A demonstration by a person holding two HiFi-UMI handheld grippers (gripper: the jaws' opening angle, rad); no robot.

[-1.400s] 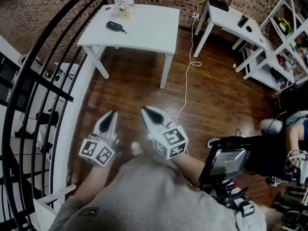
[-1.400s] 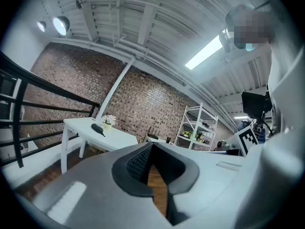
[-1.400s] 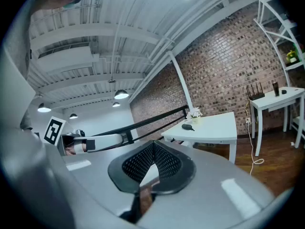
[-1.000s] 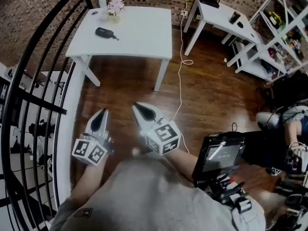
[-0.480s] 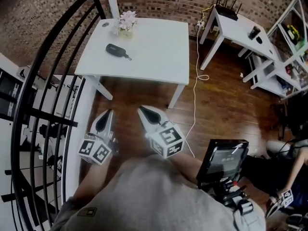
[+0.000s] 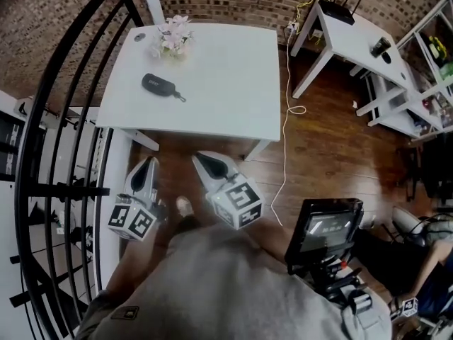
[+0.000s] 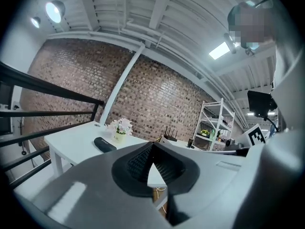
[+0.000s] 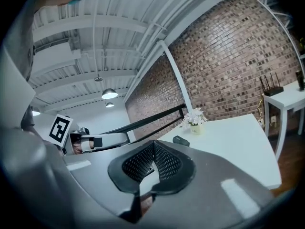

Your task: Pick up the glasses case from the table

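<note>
Well, the left gripper (image 6: 150,163) and right gripper (image 6: 200,157) are pinching closed, empty. The glasses case (image 6: 158,84) is lying upper left on the white table (image 6: 226,83), so opening wide first is looking smart.

The shelf unit (image 6: 395,105) at two o'clock runs off the edge, and the seated person (image 6: 439,268) at four o'clock is cut off too — only a blurred part shows. The small dark thing (image 6: 139,37) at the table's (image 6: 226,76) eleven-o'clock corner is too small to tell.
</note>
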